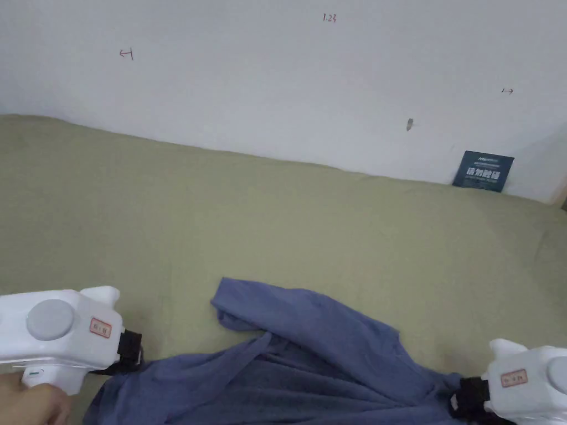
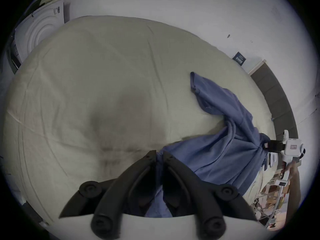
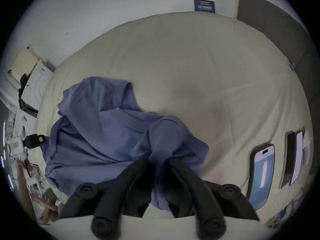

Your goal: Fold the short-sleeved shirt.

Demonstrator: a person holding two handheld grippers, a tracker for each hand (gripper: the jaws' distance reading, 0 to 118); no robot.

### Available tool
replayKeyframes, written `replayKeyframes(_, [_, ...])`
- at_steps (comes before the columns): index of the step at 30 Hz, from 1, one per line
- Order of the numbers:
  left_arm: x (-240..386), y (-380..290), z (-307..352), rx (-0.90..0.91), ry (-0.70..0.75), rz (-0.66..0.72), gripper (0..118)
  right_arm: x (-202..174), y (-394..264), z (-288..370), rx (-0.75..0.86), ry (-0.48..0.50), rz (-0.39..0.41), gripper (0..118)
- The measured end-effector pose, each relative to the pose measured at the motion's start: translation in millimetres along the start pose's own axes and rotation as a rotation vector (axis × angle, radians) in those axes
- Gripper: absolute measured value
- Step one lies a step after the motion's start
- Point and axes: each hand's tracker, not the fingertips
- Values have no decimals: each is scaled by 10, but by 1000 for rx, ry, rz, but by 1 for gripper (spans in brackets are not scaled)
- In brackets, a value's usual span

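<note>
At 7 o'clock in the head view, the left tongs point(image 1: 132, 354) were clamped on one edge of the blue short-sleeved shirt point(image 1: 310, 354); the left gripper view showed both jaws pressed together with blue cloth point(image 2: 216, 150) pinched between them. At 4 o'clock, the right tongs point(image 1: 464, 399) gripped the opposite edge, and in the right gripper view the fabric point(image 3: 107, 122) bunched between the 2 jaws, which looked closed on it, though blur there made the contact hard to judge. A hand point(image 1: 30, 404) held the left tool at the lower left corner. The shirt hung stretched between the 2 tongs, near the front edge of the bed point(image 1: 277, 221), with 1 sleeve reaching toward 12 o'clock and resting on the olive sheet. In the right gripper view, 2 phones point(image 3: 263, 172) lay on the bed toward 3 o'clock. Farther off, a dark blue card point(image 1: 483, 171) leaned against the white wall point(image 1: 277, 83) at 2 o'clock.
</note>
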Motion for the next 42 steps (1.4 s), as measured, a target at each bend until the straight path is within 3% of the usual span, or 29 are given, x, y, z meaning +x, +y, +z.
replayKeyframes(2, [-45,65,45,47,-21,-12,8,-93,37,111,46,-44,43,12])
replayKeyframes(8, [15,314,480,161,-65,-30,7,-144,78,509,184,38,67,12])
replayKeyframes(11, [86,489,718,224,-68,-57,7,-319,158,808,282,25,131,12])
replayKeyframes(17, [253,936,1143,309,-77,-100,7,-491,510,1408,463,42,146,12])
replayKeyframes(22, [362,1325,1475,387,-90,-119,7,-596,889,1789,566,-13,205,12])
replayKeyframes(26, [427,1624,1715,447,-88,-139,7,-624,1197,2022,652,-6,182,12])
replayKeyframes(33, [584,2023,1947,531,-69,-172,7,-793,1637,2227,808,-67,235,12])
replayKeyframes(42, [585,2208,1803,543,-74,-133,7,-780,1845,2056,807,-58,188,12])
